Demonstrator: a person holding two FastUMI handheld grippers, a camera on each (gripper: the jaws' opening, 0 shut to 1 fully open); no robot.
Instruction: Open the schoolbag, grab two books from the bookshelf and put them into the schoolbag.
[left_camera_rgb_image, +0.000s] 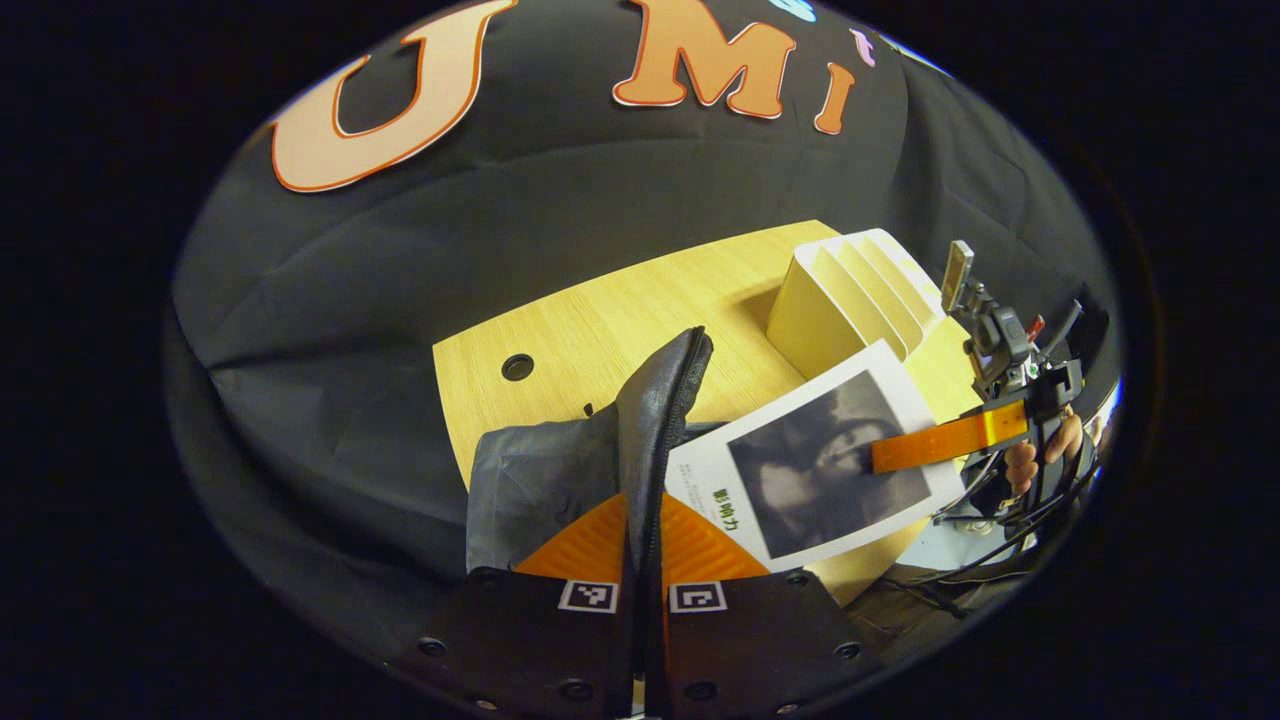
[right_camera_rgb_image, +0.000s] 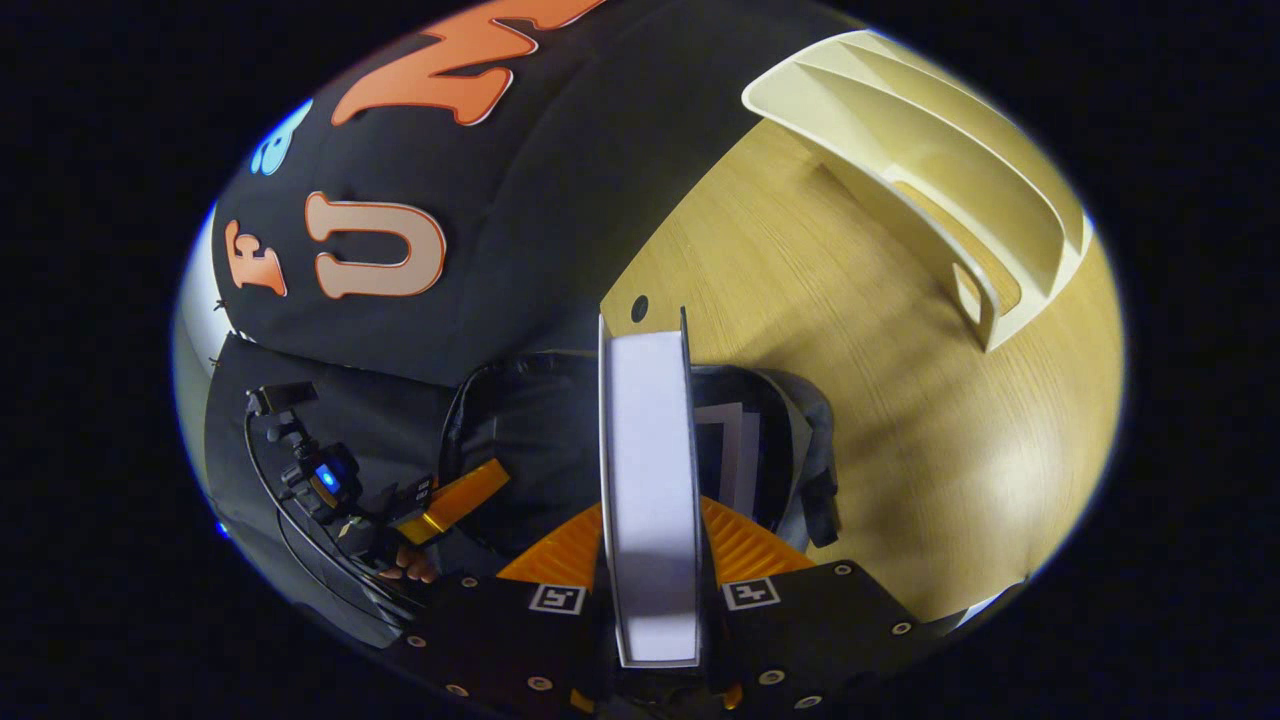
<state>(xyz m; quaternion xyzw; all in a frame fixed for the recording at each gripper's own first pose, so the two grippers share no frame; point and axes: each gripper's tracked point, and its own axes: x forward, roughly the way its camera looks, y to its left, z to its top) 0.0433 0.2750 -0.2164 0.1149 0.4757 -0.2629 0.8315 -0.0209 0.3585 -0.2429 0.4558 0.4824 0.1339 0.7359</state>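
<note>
Left gripper (left_camera_rgb_image: 645, 560) clamping the raised edge of the grey schoolbag (left_camera_rgb_image: 560, 470), zipper edge standing upright, long axis running away from the camera. Right gripper (right_camera_rgb_image: 650, 560) gripping a white-covered book (right_camera_rgb_image: 650, 470) edge-on, long axis pointing away toward the tabletop (right_camera_rgb_image: 850, 400), far end hanging above the schoolbag's open mouth. Showing pale pages of another book (right_camera_rgb_image: 738, 450) inside the schoolbag, mostly hidden. Displaying green characters on the held book's cover in the left gripper view, too small for reading. Standing farther back on the tabletop: cream bookshelf (left_camera_rgb_image: 850, 290), partly cut off.
</note>
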